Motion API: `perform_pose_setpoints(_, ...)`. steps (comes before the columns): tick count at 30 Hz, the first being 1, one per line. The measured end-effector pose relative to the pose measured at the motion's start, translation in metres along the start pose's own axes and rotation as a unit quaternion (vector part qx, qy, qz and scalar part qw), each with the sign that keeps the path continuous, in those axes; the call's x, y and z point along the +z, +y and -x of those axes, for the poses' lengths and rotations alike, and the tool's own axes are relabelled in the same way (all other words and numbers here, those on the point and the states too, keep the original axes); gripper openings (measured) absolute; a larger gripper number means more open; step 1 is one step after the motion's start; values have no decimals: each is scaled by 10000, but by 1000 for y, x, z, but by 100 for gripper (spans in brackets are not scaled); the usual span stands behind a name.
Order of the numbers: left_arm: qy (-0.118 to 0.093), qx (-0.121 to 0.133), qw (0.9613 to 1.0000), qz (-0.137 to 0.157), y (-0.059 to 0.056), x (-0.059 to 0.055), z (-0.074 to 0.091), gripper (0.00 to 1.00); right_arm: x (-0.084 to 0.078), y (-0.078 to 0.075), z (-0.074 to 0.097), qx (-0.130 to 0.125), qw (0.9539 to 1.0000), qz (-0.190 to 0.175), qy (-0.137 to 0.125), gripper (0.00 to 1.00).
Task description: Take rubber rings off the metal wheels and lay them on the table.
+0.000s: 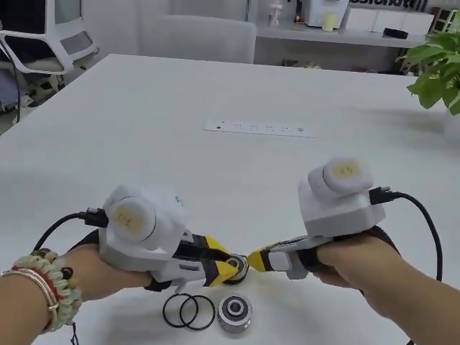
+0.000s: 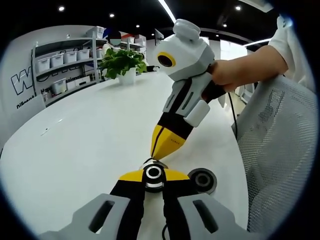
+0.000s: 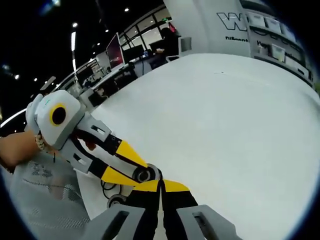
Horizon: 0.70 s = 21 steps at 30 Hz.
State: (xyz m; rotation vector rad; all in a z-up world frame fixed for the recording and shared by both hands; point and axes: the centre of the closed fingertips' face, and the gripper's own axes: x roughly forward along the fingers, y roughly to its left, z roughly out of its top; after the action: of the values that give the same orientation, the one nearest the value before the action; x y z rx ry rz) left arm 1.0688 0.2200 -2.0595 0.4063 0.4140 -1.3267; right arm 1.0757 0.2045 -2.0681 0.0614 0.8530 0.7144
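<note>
My left gripper [image 1: 231,271] is shut on a small metal wheel [image 1: 238,267], held just above the table; in the left gripper view the wheel [image 2: 153,173] sits between the yellow jaw tips. My right gripper [image 1: 252,261] comes in from the right with its jaws closed, and its tip [image 2: 158,155] pinches the wheel's rim, where the thin black rubber ring runs. Two loose rubber rings [image 1: 188,310] lie overlapping on the table below. A second metal wheel [image 1: 234,313] lies flat beside them. The right gripper view shows the held wheel [image 3: 145,174] touching my own shut jaws [image 3: 161,184].
A white power strip [image 1: 260,129] lies mid-table. A potted plant [image 1: 438,68] stands at the far right. Office chairs stand beyond the far edge, one of them [image 1: 208,37] straight ahead. The white table [image 1: 144,122] is bare around the work. A mesh chair [image 2: 280,150] is near the person.
</note>
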Motion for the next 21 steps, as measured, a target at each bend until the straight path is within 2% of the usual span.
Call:
perform_pose_setpoints(11, -6, -63, 9999, -100, -1, 0, 1, 7, 2, 2, 1, 116, 9997, -187, -53, 0)
perform_pose_setpoints(18, -41, -36, 10000, -79, 0, 0, 0, 7, 4, 8, 1, 18, 9999, 127, 28, 0)
perform_pose_setpoints(21, -26, -49, 9999, -102, -1, 0, 0, 7, 4, 9, 2, -48, 9992, 378, 105, 0)
